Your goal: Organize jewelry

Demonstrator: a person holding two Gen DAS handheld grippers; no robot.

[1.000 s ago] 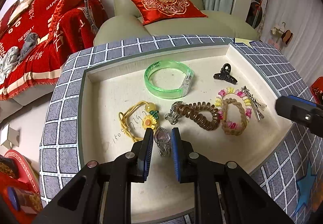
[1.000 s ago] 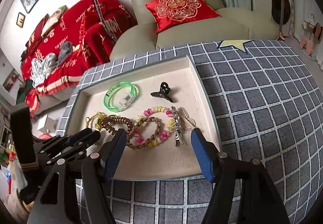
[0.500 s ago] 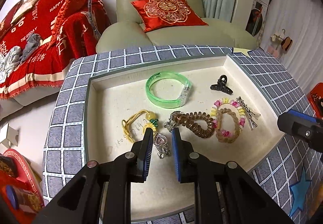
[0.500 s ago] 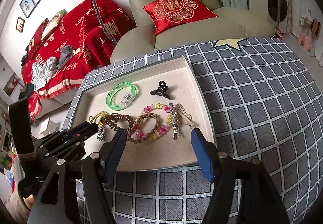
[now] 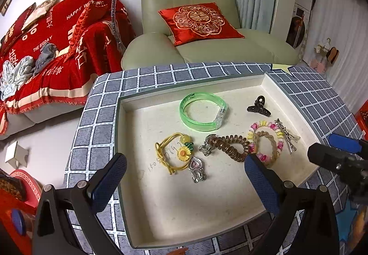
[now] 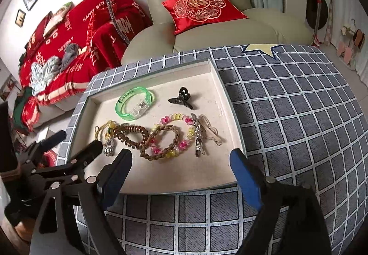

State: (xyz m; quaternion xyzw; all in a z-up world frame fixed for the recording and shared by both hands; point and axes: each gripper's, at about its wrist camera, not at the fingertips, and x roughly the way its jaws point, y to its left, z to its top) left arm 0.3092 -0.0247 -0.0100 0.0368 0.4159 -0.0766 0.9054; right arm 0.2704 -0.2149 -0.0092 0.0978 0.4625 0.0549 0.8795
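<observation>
Silver heart pendant (image 5: 196, 168) lies loose near the cream shallow tray's (image 5: 271, 85) front-left corner: light, rigid, slippery; grasp across its body. Left gripper (image 5: 184, 182) and right gripper (image 6: 180, 174) jaws opening wide, empty.

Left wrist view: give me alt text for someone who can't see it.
A shallow cream tray on a grey checked cloth holds a green bangle, black claw clip, brown coil tie, beaded bracelet and silver pendant. The left gripper hangs over the pendant, jaws opening, nothing held.

left gripper (image 5: 184, 182) opening, silver charm (image 5: 196, 168) between jaws
</observation>
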